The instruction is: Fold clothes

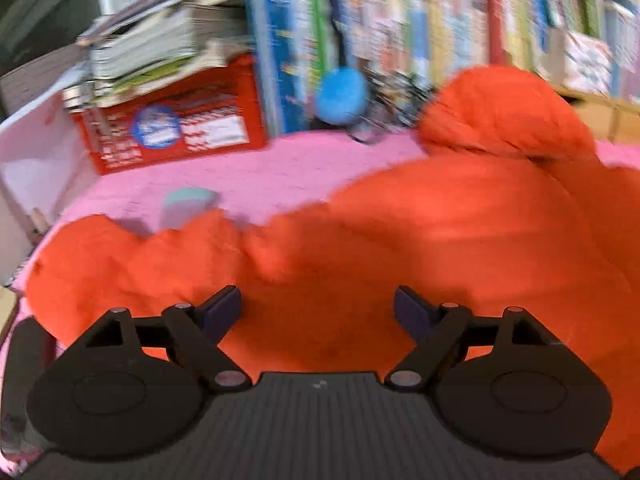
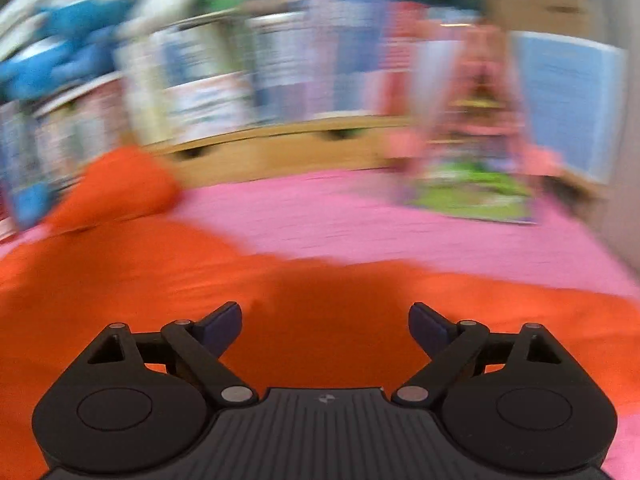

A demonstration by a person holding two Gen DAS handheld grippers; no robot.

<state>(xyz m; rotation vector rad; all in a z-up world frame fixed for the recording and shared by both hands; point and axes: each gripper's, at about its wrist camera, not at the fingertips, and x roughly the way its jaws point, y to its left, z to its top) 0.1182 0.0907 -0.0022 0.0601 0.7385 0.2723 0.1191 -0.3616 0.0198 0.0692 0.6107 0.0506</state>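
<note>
An orange hooded garment (image 1: 420, 232) lies spread on a pink cover (image 1: 248, 172), its hood (image 1: 504, 108) bunched up at the far right. My left gripper (image 1: 318, 308) hovers over the garment's near part, open, with only orange cloth seen behind the gap between its fingers. In the right wrist view the same orange garment (image 2: 160, 272) fills the near and left part of the picture. My right gripper (image 2: 325, 324) is over it, open, holding nothing. Both views are blurred.
A red box (image 1: 172, 128) with stacked magazines stands at the back left, a blue ball (image 1: 340, 94) and shelves of books (image 1: 440, 28) behind. A pale mint object (image 1: 188, 206) lies past the garment's edge. A green booklet (image 2: 472, 196) lies on the pink cover (image 2: 360, 216) at right.
</note>
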